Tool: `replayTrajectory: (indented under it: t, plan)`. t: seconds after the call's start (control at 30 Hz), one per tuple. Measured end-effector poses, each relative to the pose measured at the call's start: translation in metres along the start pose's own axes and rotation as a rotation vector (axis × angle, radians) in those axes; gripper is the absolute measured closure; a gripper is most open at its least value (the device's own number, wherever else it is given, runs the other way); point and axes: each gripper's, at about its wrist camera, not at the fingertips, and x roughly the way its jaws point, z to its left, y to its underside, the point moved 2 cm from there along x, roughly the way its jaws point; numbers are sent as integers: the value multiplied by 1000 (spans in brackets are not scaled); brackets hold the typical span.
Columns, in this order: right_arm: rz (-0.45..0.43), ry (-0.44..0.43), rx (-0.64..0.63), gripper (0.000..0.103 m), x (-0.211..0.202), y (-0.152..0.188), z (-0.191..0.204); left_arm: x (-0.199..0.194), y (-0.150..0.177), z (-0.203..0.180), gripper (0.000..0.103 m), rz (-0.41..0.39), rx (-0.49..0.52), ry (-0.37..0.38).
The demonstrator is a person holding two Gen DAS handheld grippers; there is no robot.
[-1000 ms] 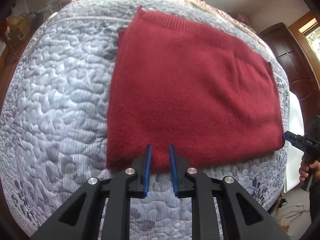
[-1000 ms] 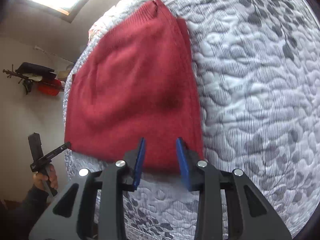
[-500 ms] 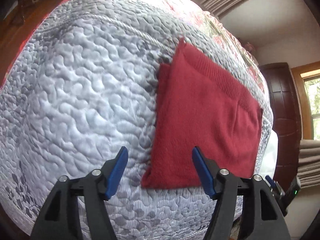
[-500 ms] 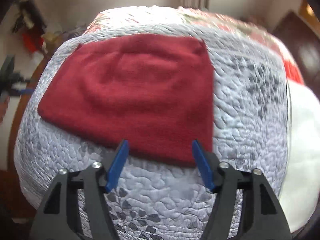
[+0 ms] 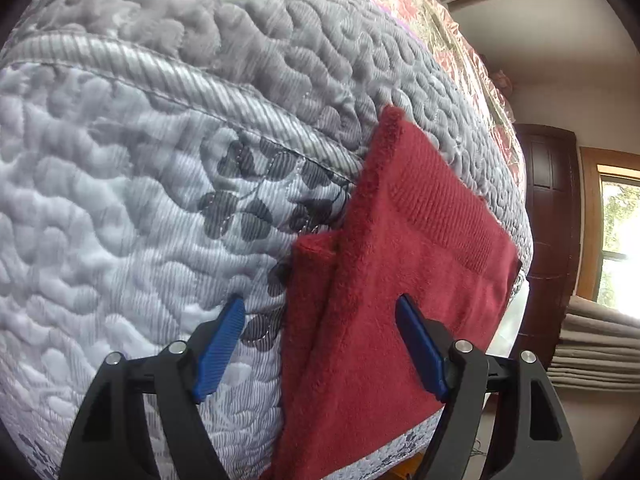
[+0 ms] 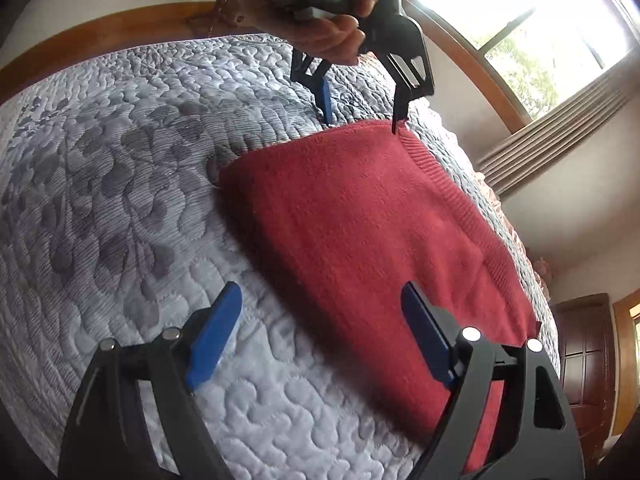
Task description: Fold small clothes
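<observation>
A folded dark red knit garment (image 5: 400, 280) lies flat on the grey quilted bed (image 5: 140, 180). My left gripper (image 5: 320, 344) is open, its blue pads straddling the garment's near left edge, where two layers show. In the right wrist view the same garment (image 6: 360, 232) stretches away, with its ribbed hem along the right side. My right gripper (image 6: 324, 336) is open over the garment's near left edge. At the garment's far corner the left gripper (image 6: 362, 116), held by a hand (image 6: 316, 20), stands open with its fingertips at the cloth.
The bed's grey quilt (image 6: 120, 200) has leaf prints and spreads wide on the left. A wooden headboard rail (image 6: 100, 36) runs behind it. A dark wooden door (image 5: 548, 208), a window (image 6: 520, 28) and pleated curtains (image 5: 592, 344) stand around the bed.
Both grippers have opened wide from a narrow gap a second ago. Both have swung to opposite side edges of the garment and dropped closer to it.
</observation>
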Motion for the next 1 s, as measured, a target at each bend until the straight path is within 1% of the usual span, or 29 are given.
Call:
replayTrajectory:
  t: [0.07,0.2,0.27,0.37,0.47,0.57,0.63,0.7,0.77,0.8,0.83,0.87,0.9,0.93,0.97,1.0]
  plan:
    - [11,21,-7,22,13,-8,3,9,-4,-3,22,22,17,4]
    - [18,38,-29,22,31,-16,11,16,-9,-19,22,62,69,53]
    - [13,53,-50,22,40,-26,20,15,-12,-27,23,63,82,71]
    - [7,84,-70,21,54,-38,20,22,-18,-32,23,74,80,57]
    - [15,93,-55,20,66,-48,8,28,-22,-25,22,75,38,64]
    - [15,90,-39,19,64,-46,5,26,-20,-19,23,68,28,86]
    - [11,100,-78,20,66,-43,15,29,-17,-19,23,77,45,75]
    - [7,104,-87,21,68,-46,16,31,-17,-20,29,75,49,47]
    - [13,97,-57,21,71,-53,7,31,-17,-18,52,67,50,4]
    - [20,89,-42,21,71,-56,5,31,-18,-18,56,66,53,-10]
    - [30,72,-26,24,73,-58,2,31,-18,-17,60,66,53,-17]
    - [41,43,-12,34,74,-59,0,31,-18,-16,67,67,58,-26]
    - [54,6,3,50,75,-59,0,30,-17,-16,71,67,64,-30]
    - [61,-19,13,55,74,-59,0,28,-18,-15,76,65,67,-28]
    - [60,-22,19,64,72,-59,3,26,-17,-16,80,60,67,-27]
    - [59,-32,32,69,69,-60,2,25,-17,-19,81,56,70,-27]
